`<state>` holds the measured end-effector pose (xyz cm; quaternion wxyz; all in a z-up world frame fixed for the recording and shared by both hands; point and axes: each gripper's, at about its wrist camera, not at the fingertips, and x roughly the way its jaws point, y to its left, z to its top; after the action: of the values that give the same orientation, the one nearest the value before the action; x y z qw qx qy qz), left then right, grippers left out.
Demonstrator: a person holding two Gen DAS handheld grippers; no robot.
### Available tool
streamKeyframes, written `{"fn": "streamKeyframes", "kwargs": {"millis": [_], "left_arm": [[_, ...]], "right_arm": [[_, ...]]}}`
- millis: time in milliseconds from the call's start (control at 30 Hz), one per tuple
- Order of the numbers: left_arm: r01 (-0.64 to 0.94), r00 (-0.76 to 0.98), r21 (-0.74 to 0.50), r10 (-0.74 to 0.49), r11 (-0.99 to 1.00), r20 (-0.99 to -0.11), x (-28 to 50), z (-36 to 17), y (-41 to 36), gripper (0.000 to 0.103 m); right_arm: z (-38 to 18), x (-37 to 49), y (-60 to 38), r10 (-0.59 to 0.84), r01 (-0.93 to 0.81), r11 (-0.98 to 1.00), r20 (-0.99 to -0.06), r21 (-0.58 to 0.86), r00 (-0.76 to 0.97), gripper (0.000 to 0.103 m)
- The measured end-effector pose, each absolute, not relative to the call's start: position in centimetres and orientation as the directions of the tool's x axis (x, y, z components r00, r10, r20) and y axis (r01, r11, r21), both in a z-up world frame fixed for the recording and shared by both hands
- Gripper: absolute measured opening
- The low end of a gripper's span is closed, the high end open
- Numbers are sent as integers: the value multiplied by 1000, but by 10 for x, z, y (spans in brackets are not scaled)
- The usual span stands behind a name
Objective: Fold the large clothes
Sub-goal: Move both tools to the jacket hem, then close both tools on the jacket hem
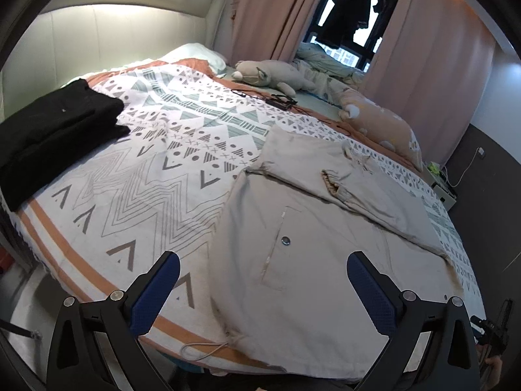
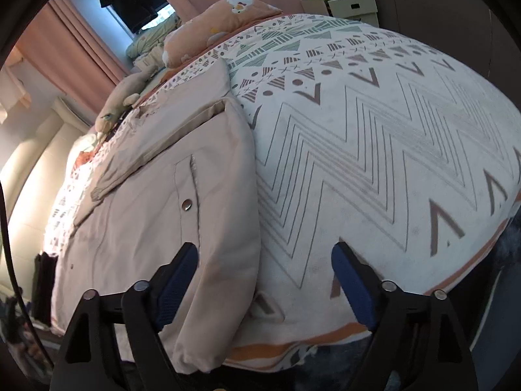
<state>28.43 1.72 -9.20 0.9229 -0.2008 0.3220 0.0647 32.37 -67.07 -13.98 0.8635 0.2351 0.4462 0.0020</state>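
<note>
The beige jacket (image 1: 312,254) lies flat on the patterned bedspread (image 1: 136,176), one sleeve (image 1: 351,176) crossed over it; left gripper (image 1: 263,272) and right gripper (image 2: 264,265) hover wide open at its hem, probably lining up the next fold

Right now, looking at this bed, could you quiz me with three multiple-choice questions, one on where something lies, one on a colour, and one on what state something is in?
1. Where does the folded black garment lie on the patterned bedspread?
A. near the headboard end
B. on top of the beige jacket
C. on the floor

2. What colour are the pads on the left hand-held gripper?
A. red
B. blue
C. yellow

3. What state is the right hand-held gripper in?
A. shut on a sleeve
B. shut on nothing
C. open

Answers: 1 A, it sits beside the padded headboard. 2 B, both pads are blue. 3 C, its fingers are spread above the beige snap-button jacket, gripping nothing.
</note>
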Motion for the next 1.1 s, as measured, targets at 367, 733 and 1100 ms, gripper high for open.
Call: {"fn": "streamKeyframes", "kwargs": {"millis": [367, 733, 1100], "left_arm": [[-259, 759, -401, -71, 879, -647, 272, -133, 52, 93], [-271, 689, -534, -226, 801, -689, 305, -181, 67, 64], [-274, 630, -645, -373, 714, -681, 327, -212, 66, 56]], "right_arm": [[-166, 301, -666, 316, 187, 824, -707, 535, 632, 84], [-175, 309, -666, 396, 166, 759, -649, 629, 650, 77], [-186, 324, -645, 560, 108, 662, -585, 742, 587, 70]]}}
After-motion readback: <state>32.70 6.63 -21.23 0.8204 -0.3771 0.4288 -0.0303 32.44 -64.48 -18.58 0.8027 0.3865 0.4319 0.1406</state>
